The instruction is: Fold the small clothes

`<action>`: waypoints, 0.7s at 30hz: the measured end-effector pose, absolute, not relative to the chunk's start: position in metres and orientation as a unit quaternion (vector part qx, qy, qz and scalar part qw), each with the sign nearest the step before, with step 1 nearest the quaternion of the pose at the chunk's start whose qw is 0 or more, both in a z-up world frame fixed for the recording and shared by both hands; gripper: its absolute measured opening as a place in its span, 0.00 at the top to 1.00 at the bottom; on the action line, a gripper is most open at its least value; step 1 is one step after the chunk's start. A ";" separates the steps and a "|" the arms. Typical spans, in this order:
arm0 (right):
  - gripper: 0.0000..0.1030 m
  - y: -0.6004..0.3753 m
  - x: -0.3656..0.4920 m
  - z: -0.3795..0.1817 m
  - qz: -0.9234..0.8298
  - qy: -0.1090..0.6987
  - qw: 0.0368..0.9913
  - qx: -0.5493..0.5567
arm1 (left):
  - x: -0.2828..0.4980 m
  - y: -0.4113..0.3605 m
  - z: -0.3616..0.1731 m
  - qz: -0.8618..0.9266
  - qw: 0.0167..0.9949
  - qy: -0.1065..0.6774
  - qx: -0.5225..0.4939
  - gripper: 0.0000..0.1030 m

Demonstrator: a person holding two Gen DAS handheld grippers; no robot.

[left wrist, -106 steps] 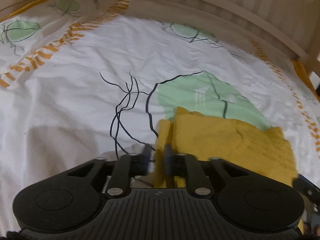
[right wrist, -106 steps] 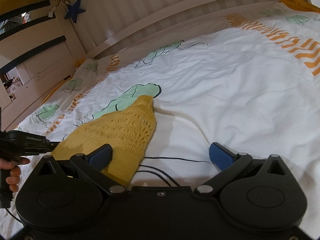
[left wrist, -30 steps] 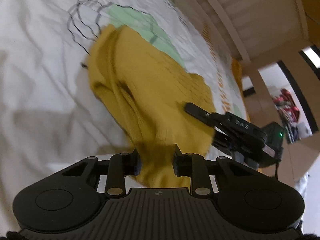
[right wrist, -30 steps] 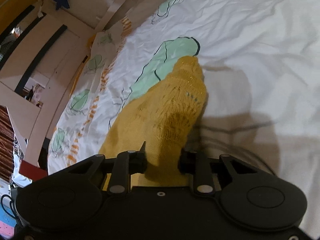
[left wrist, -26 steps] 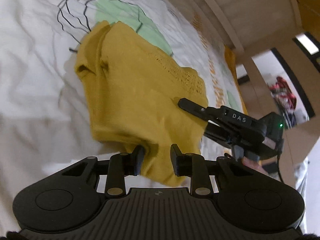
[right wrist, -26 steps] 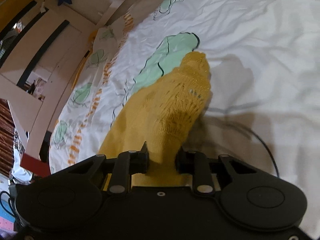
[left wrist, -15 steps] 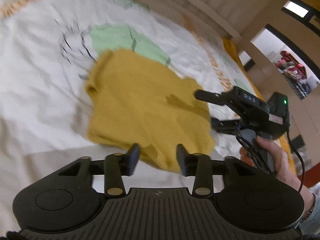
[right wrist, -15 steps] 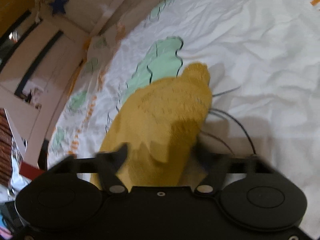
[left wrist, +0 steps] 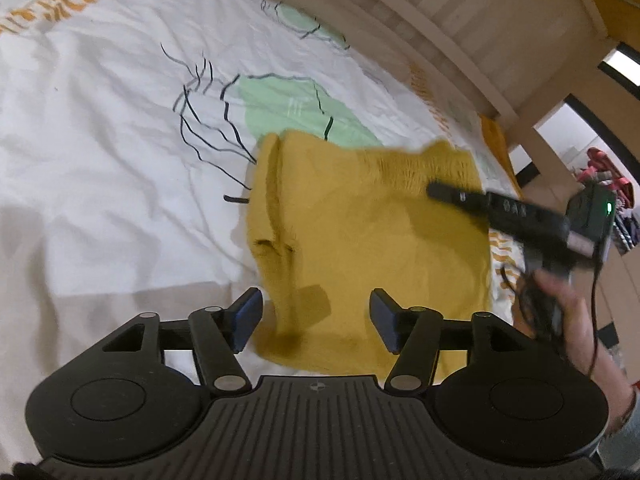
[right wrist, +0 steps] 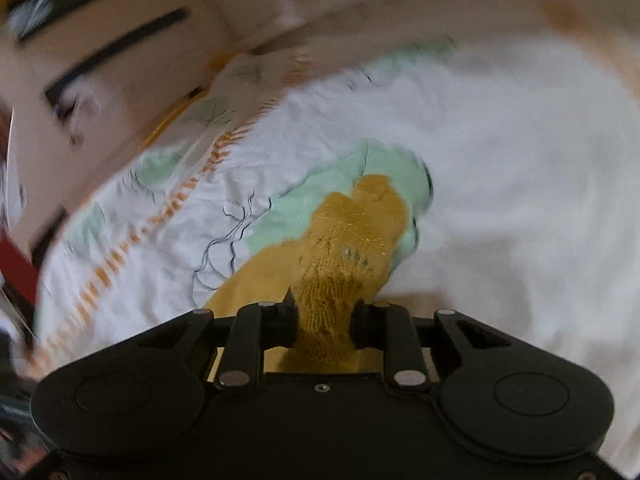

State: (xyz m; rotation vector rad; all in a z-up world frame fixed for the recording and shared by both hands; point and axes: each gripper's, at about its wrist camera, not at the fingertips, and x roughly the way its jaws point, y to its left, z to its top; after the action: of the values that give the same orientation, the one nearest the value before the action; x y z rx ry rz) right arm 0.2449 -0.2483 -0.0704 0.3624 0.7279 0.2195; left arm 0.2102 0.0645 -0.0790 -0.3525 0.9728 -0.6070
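The yellow knit top [left wrist: 372, 232] lay across the middle of the left wrist view on the white bedsheet [left wrist: 100, 128], its far edge over the sheet's green patch. A second before, the left gripper [left wrist: 316, 322] had pinched the near hem; now its jaws were opening, blue pads standing clear of the cloth on either side, the hem dropped flat between them. The right gripper [right wrist: 323, 318], low in the centre of its own blurred view, had let go briefly and was closing again, a bunched fold of the knit squeezed between its fingers. A hand [left wrist: 568, 316] held it at the right edge of the left view. One fold appeared laid; the right side looked ready for the next.
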 end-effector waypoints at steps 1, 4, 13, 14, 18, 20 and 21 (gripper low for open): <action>0.68 -0.253 0.253 -0.076 0.094 0.365 0.908 0.180 | 0.213 0.062 -0.082 -0.287 0.822 0.463 -0.166 0.43; 0.65 -0.264 0.263 -0.101 0.078 0.401 0.890 0.203 | 0.220 0.054 -0.093 -0.288 0.807 0.485 -0.173 0.43; 0.53 -0.308 0.245 -0.147 0.102 0.368 0.838 0.390 | 0.231 0.029 -0.108 -0.323 0.782 0.489 -0.213 0.34; 0.52 -0.311 0.245 -0.150 0.103 0.364 0.833 0.404 | 0.234 0.024 -0.111 -0.333 0.773 0.491 -0.223 0.34; 0.50 -0.318 0.243 -0.156 0.108 0.353 0.820 0.437 | 0.243 0.011 -0.126 -0.342 0.748 0.499 -0.273 0.42; 0.49 -0.318 0.243 -0.156 0.110 0.355 0.821 0.433 | 0.245 0.010 -0.132 -0.346 0.734 0.507 -0.291 0.88; 0.50 -0.318 0.243 -0.155 0.110 0.357 0.822 0.431 | 0.245 0.010 -0.134 -0.337 0.729 0.515 -0.299 0.88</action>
State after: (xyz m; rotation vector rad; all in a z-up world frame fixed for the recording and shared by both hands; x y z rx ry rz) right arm 0.2434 -0.3181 -0.1546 0.9161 0.7593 0.2343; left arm 0.2448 0.0098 -0.1343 -0.6577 1.1346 -0.7426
